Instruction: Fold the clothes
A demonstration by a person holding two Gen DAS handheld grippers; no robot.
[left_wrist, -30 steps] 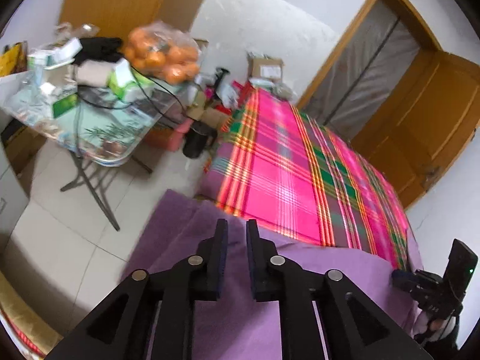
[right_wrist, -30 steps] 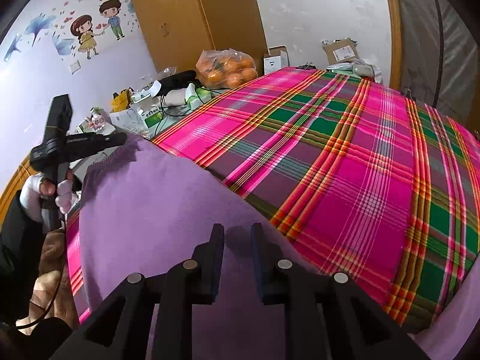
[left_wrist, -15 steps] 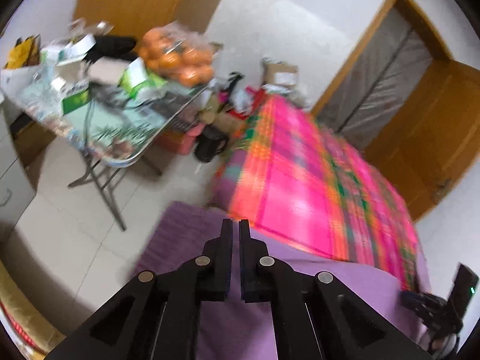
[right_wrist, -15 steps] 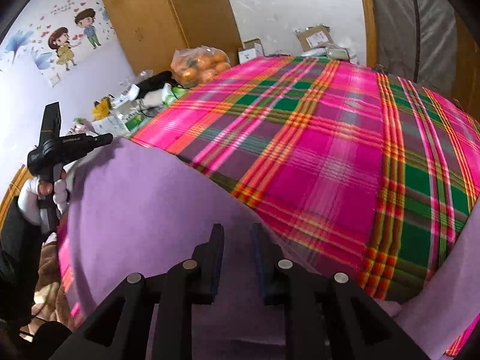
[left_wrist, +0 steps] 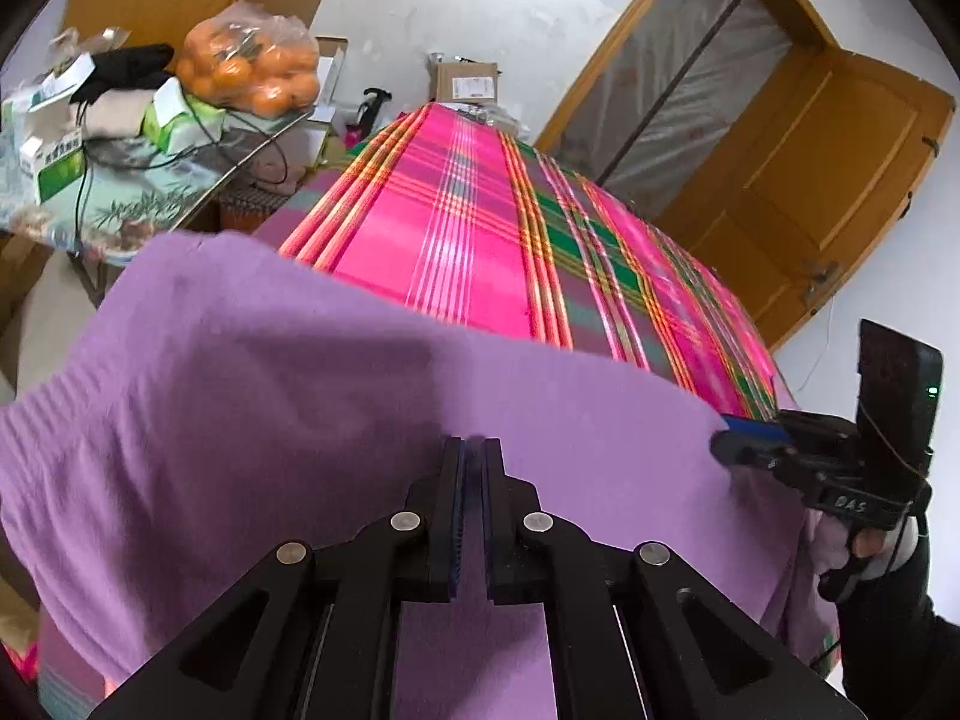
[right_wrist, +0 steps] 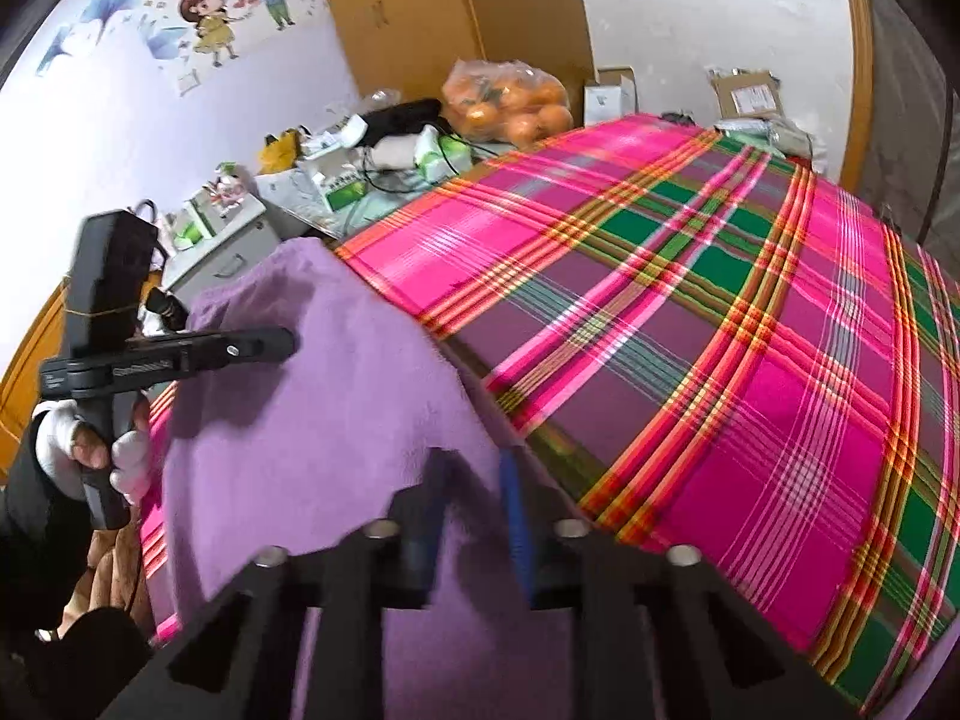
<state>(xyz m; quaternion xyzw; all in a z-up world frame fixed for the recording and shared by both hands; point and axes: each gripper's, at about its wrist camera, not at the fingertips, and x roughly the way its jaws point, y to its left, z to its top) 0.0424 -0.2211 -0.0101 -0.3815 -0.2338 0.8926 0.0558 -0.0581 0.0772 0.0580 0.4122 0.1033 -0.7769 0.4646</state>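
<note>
The left gripper (left_wrist: 474,450) sits at the bottom middle of its own view. Its two black fingers are pressed close together, pinching the purple sweater (left_wrist: 288,420). The sweater fills the lower half of that view and lies over the near end of the bed with the pink checked bed cover (left_wrist: 480,240). The right gripper (right_wrist: 474,474) is at the bottom of its view. Its fingers are blurry but stand a little apart, with purple cloth between them. A bag of oranges (left_wrist: 252,60) sits on the messy table (left_wrist: 150,192) at the upper left
</note>
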